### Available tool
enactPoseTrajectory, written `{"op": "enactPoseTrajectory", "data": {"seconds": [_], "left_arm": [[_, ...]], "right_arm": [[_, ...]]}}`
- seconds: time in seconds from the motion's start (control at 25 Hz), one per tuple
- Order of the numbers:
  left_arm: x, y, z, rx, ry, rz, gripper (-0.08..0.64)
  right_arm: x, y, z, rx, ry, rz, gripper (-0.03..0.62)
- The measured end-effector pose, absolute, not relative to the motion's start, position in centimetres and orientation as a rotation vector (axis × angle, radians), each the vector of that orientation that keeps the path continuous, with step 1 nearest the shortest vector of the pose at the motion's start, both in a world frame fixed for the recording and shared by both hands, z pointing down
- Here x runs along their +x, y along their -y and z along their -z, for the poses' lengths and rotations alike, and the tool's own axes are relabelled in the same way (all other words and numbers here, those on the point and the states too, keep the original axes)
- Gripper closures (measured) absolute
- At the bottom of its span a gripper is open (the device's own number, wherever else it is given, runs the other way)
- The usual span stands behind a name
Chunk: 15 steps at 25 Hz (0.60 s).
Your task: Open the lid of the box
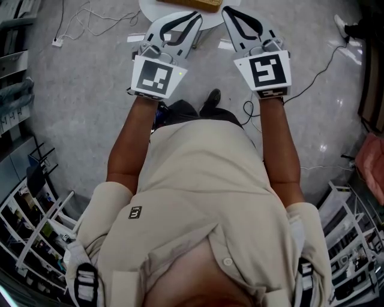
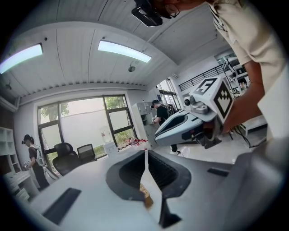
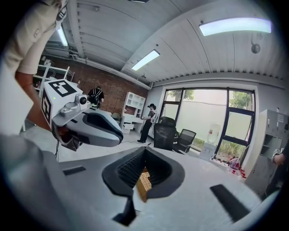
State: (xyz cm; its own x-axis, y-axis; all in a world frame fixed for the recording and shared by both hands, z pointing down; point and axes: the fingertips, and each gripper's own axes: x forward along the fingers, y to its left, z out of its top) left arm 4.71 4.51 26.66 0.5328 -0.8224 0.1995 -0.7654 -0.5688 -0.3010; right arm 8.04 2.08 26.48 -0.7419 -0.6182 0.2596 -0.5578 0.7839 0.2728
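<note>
**Both grippers closed and empty, aimed at the box**

You hold the 2 grippers side by side at the top of the head view, with your arms stretched forward above your shirt (image 1: 204, 180), which fills the lower half of the frame. The left gripper (image 1: 193, 21) has its jaws pressed together with nothing between them. The right gripper (image 1: 231, 15) is the same, closed tip to tip and empty. That reads as a ready pose, since there is nothing to grip yet and the paired, level hold keeps both tools equally near the work.

The box (image 1: 191, 4), woven and brown, sits on the white round table (image 1: 210, 23) at the top centre edge of the head view. It lies just beyond the 2 sets of jaw tips and between them. In each gripper view a slice of it shows low in the centre, through the slot behind the closed tips, so both tools point towards it. The frame edge cuts the box off, so you cannot tell how its lid sits.

As I judge it, the task has not started, because no jaw touches the box. The next move likely calls for you to bring 1 gripper down to the lid's edge and part its jaws there.
</note>
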Motion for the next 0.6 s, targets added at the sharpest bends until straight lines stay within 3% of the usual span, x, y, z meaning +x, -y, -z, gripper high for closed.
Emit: {"op": "enactPoseTrajectory", "data": {"seconds": [0.6], "left_arm": [[2.5, 1.9, -27.9, -2.662, -1.257, 0.462, 0.535]], "right_arm": [[5.6, 3.3, -28.5, 0.930, 2.583, 0.200, 0.598]]}}
